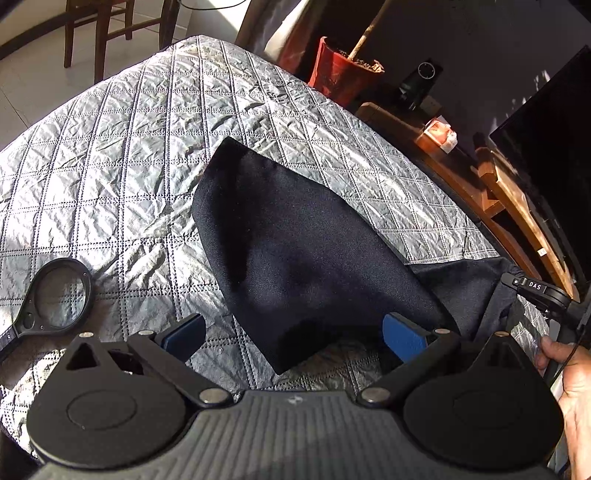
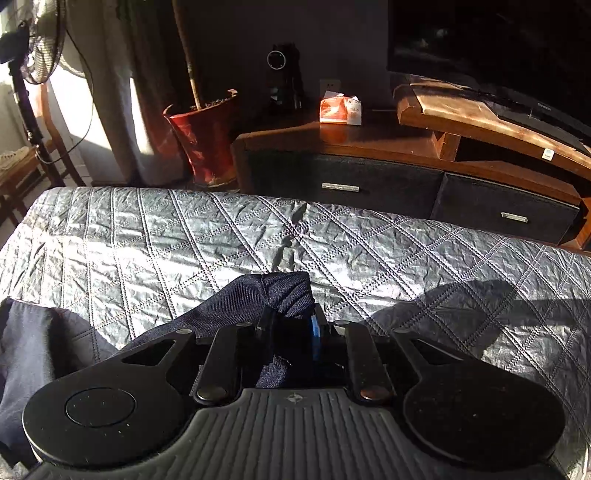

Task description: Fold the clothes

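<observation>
A dark navy garment lies on the grey quilted cover, one folded leg or sleeve pointing away from me. My left gripper is open, its blue pads either side of the garment's near end, holding nothing. My right gripper is shut on a bunched fold of the same navy garment, which trails off to the left. The right gripper's edge and the hand holding it show at the right of the left wrist view.
A black magnifying glass lies on the cover at the left. Beyond the far edge stand a red plant pot, a wooden cabinet with drawers, a dark screen, a fan and a wooden chair.
</observation>
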Action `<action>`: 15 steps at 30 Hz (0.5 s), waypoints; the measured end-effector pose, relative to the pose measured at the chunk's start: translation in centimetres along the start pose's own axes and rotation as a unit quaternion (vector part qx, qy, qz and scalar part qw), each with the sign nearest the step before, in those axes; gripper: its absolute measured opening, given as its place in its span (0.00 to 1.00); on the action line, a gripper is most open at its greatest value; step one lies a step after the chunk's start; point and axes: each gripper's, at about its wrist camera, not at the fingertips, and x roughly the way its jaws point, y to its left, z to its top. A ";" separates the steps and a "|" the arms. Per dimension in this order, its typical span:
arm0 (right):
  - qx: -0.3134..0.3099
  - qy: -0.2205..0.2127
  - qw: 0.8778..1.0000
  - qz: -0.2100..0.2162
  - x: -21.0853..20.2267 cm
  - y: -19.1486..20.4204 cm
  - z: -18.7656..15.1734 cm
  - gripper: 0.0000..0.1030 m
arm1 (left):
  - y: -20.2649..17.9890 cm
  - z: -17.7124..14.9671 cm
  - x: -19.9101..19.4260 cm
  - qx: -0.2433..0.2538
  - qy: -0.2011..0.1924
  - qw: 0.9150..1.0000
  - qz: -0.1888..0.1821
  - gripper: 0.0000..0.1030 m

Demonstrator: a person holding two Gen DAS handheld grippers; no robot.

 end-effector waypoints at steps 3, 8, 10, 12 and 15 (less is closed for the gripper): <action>-0.044 0.001 0.990 -0.133 -2.0 -2.6 -1.0 0.26 | -0.9 -0.5 0.4 0.003 0.008 1.000 -0.007 0.99; -0.021 -0.002 0.966 -0.257 -4.5 -7.5 -5.0 0.36 | -2.0 -0.9 0.2 0.019 -0.006 1.000 -0.001 0.99; -0.006 -0.003 0.961 -0.278 -5.5 -8.9 -6.4 0.41 | -2.2 -0.9 0.2 0.024 -0.007 1.000 0.001 0.99; -0.022 -0.040 0.953 -0.299 -7.3 -8.4 -7.8 0.45 | -2.5 -0.8 0.4 0.037 0.003 0.999 0.001 0.99; -0.040 -0.097 0.969 -0.224 -10.6 -5.8 -9.4 0.51 | -3.3 -0.5 0.6 0.060 0.012 0.998 -0.008 0.99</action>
